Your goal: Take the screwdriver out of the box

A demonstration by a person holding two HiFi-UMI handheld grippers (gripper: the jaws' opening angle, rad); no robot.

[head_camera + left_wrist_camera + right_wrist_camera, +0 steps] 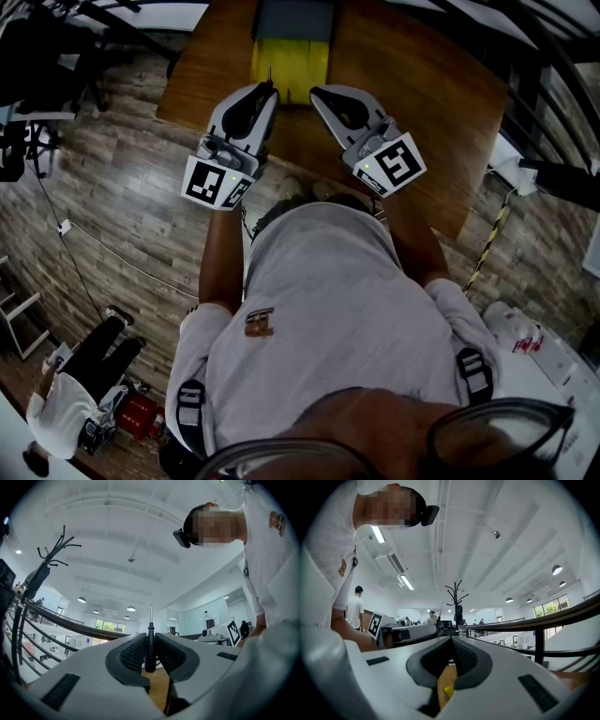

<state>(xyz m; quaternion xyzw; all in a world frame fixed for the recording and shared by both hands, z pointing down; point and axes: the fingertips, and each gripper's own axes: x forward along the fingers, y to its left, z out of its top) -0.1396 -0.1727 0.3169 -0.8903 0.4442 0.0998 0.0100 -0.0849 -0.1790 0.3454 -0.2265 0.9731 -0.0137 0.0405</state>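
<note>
A slim screwdriver [149,641], with a black handle and a thin silver shaft, is gripped upright between the ribbed pads of the left gripper [267,91], the shaft standing out past the jaw tips. It is held above the near edge of the yellow box [292,64] on the wooden table [422,94]. The right gripper [451,639], just to the right, is closed with nothing between its jaws.

A wooden tabletop [441,103] stands on a grey plank floor [122,187]. A person [66,398] in white sits low on the floor at lower left. A yellow-black striped strip [489,239] lies right of the tabletop. A coat rack [456,595] rises under a white ceiling [487,508].
</note>
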